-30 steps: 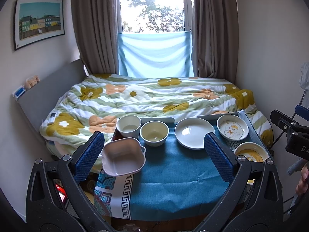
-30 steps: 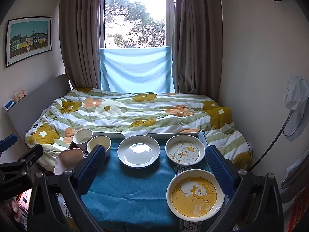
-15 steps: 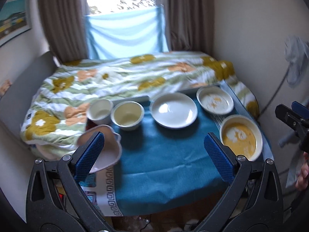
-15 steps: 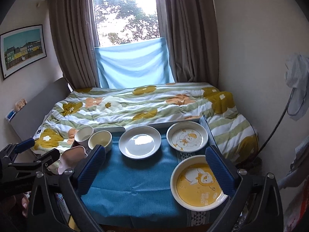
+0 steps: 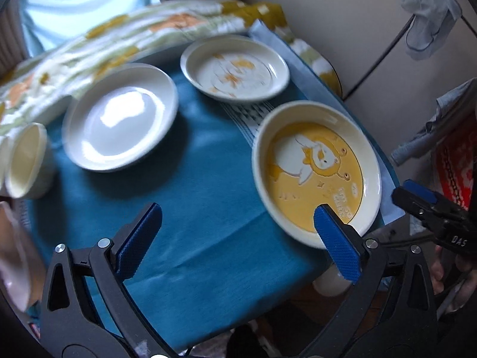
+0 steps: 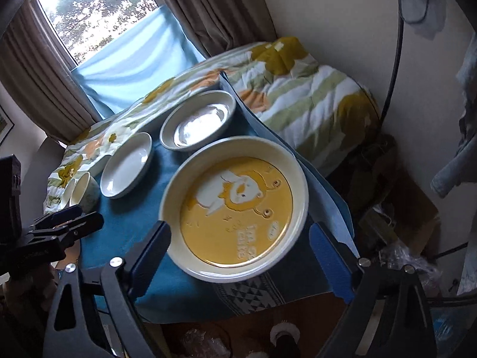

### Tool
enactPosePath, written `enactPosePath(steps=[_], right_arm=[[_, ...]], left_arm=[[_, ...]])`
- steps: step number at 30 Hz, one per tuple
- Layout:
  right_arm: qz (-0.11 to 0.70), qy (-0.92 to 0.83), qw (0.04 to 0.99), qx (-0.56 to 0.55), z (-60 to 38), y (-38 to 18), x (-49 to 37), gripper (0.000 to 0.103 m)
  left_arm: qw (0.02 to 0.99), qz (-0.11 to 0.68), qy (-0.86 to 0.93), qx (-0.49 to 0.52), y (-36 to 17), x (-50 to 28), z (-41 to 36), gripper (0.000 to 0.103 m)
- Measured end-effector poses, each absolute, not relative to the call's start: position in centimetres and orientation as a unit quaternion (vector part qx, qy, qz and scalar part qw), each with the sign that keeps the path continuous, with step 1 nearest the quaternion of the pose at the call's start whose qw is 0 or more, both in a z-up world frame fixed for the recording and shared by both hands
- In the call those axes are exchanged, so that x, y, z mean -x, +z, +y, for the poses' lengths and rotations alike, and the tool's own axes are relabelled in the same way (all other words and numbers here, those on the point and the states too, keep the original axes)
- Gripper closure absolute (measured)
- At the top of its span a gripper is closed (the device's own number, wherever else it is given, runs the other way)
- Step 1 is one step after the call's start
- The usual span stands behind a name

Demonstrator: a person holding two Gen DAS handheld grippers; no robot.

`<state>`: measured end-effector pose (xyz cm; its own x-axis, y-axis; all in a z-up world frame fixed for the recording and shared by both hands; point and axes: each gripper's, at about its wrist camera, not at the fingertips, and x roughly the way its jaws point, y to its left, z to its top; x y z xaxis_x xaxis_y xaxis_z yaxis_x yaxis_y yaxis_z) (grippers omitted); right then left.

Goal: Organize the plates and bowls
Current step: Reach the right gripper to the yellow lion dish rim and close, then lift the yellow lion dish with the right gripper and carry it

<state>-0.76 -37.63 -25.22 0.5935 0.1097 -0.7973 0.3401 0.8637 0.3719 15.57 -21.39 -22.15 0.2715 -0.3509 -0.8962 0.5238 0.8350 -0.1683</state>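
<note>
A yellow cartoon plate [image 6: 235, 208] lies at the near right of the teal tablecloth [image 5: 193, 208]. My right gripper [image 6: 240, 234] hangs over the plate's near rim. Its jaws straddle the plate and are closing, and the right pad still stands apart from the rim. My left gripper [image 5: 235, 220] is open over bare cloth, its right finger overlapping the yellow plate [image 5: 316, 176]. Behind lie a plain white plate [image 5: 119, 116] and a white plate with an orange print [image 5: 235, 68]. A cream bowl [image 5: 26, 161] stands at the far left, with another bowl cut off at the frame edge.
A flowered quilt [image 6: 298, 104] covers the bed right behind the table. The wall and a stand hung with clothes [image 5: 429, 15] are close on the right. The table's near edge drops to a cluttered floor [image 6: 208, 337]. My left gripper's body [image 6: 59, 226] shows at the left of the right wrist view.
Both grippers have dropped and tilted down toward the table, the left one swinging right to the yellow plate. The right jaws have narrowed around that plate. The dishes have not moved.
</note>
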Motion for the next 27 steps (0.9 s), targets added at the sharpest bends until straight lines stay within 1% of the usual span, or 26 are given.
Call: enactPosePath(steps=[2,4,6,7,10,11,13,15,18,20,22,27], right_arm=[[0.459,-0.059,0.843,-0.274,-39.0,-27.2,0.2,0.032],[0.469,-0.053,0.832,-0.291,-40.2,-28.6,-0.5,0.038],[0.474,-0.048,0.827,-0.3,-41.0,-29.5,-1.1,0.044],[0.476,-0.046,0.825,-0.302,-41.3,-29.7,-1.4,0.049],[0.476,-0.038,0.824,-0.306,-42.3,-30.1,-2.2,0.058],[0.476,-0.036,0.824,-0.307,-42.5,-30.2,-2.3,0.065],[0.476,-0.028,0.822,-0.311,-43.0,-30.5,-2.7,0.073],[0.477,-0.027,0.823,-0.308,-43.3,-30.7,-3.2,0.076],[0.479,-0.027,0.823,-0.304,-43.6,-30.9,-3.5,0.083],[0.482,-0.028,0.823,-0.3,-43.7,-31.1,-3.5,0.089],[0.484,-0.028,0.823,-0.296,-43.8,-31.2,-3.7,0.091],[0.49,-0.028,0.829,-0.269,-43.3,-31.2,-4.0,0.091]], left_arm=[[0.775,0.559,-0.281,-0.081,-24.2,-16.6,-23.1,0.006],[0.761,0.576,-0.286,-0.083,-25.6,-17.2,-24.4,0.012],[0.749,0.59,-0.288,-0.089,-26.8,-17.7,-25.4,0.023],[0.745,0.594,-0.288,-0.091,-27.2,-17.8,-25.8,0.025],[0.738,0.603,-0.289,-0.094,-28.0,-18.1,-26.6,0.032],[0.736,0.604,-0.289,-0.095,-28.2,-18.2,-26.9,0.036],[0.734,0.607,-0.289,-0.097,-28.5,-18.3,-27.4,0.042],[0.731,0.611,-0.289,-0.098,-28.9,-18.4,-27.8,0.064],[0.73,0.61,-0.292,-0.099,-29.4,-18.9,-28.2,0.077],[0.731,0.609,-0.293,-0.096,-29.3,-18.8,-28.3,0.078],[0.733,0.606,-0.293,-0.095,-29.4,-18.7,-28.5,0.078],[0.741,0.599,-0.288,-0.099,-29.3,-18.0,-28.7,0.079]])
